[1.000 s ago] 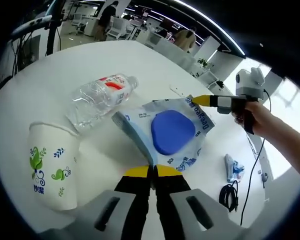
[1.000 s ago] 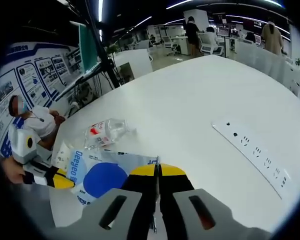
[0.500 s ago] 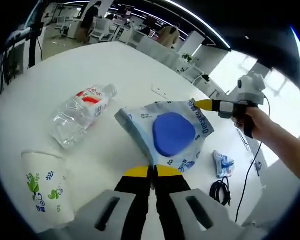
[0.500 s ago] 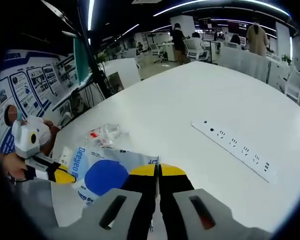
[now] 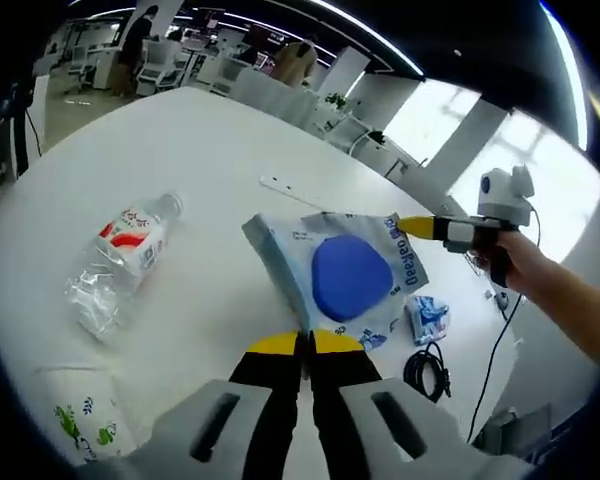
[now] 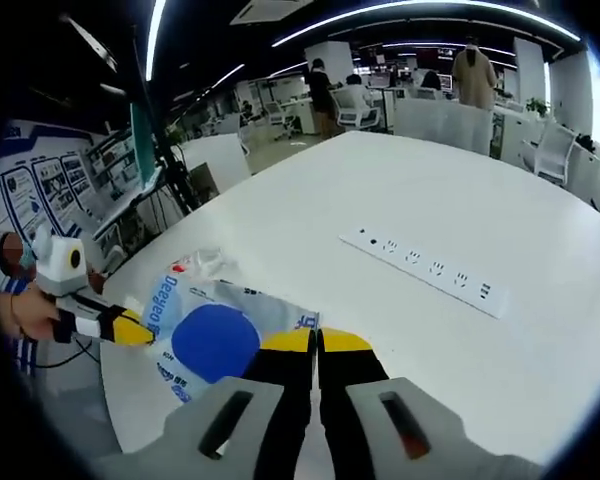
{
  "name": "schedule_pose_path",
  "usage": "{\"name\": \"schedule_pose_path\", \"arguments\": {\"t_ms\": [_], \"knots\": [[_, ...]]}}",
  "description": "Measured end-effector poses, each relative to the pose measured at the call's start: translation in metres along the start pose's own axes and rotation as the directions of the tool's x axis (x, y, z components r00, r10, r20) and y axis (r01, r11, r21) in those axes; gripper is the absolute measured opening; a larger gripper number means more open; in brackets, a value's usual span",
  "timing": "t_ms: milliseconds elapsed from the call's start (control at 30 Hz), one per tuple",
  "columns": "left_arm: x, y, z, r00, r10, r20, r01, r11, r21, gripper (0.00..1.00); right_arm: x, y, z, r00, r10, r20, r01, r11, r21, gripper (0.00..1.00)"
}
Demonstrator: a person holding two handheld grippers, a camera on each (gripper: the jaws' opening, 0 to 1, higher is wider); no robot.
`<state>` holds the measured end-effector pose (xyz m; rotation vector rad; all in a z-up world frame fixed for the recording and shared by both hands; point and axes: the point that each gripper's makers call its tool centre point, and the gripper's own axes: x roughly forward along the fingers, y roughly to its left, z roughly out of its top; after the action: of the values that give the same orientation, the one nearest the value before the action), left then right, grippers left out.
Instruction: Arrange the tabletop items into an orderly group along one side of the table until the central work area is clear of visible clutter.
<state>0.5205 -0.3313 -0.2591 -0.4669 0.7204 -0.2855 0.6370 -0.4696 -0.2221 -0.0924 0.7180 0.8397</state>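
A white and blue plastic pack [image 5: 350, 275] with a big blue oval hangs stretched between both grippers above the white table [image 5: 210, 150]. My left gripper [image 5: 305, 341] is shut on its near edge. The right gripper [image 5: 412, 226] comes in from the right, shut on the far corner. In the right gripper view the pack [image 6: 212, 338] lies lower left; the right gripper [image 6: 316, 340] pinches its corner and the left gripper [image 6: 135, 330] holds the opposite end. A crushed clear water bottle [image 5: 115, 265] lies on its side at left, half hidden behind the pack [image 6: 195, 262].
A paper cup [image 5: 75, 420] with green leaf print stands at lower left. A small blue-white packet [image 5: 427, 318] and a coiled black cable [image 5: 430, 370] lie near the table edge on the right. A white power strip [image 6: 430, 272] lies across the table's middle. People and desks fill the background.
Both grippers have stayed shut on the pack and carried it along. Both views have swung: bottle and cup sit further left and lower, and the power strip sits nearer in the right gripper view.
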Motion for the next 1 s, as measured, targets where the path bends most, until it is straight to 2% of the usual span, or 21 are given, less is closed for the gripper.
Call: {"name": "schedule_pose_path", "arguments": {"t_ms": [533, 867, 1000], "knots": [[0.017, -0.018, 0.022, 0.997, -0.073, -0.038, 0.075, 0.995, 0.058, 0.0, -0.039, -0.018, -0.017, 0.996, -0.08, 0.024, 0.078, 0.994, 0.078, 0.0], [0.031, -0.02, 0.019, 0.99, -0.105, -0.095, 0.114, 0.989, 0.092, 0.0, -0.046, -0.025, -0.037, 0.994, -0.11, -0.001, 0.11, 0.988, 0.105, 0.0], [0.039, -0.021, 0.013, 0.986, -0.114, -0.121, 0.126, 0.987, 0.096, 0.0, -0.045, -0.03, -0.046, 0.992, -0.123, -0.024, 0.125, 0.987, 0.104, 0.0]]}}
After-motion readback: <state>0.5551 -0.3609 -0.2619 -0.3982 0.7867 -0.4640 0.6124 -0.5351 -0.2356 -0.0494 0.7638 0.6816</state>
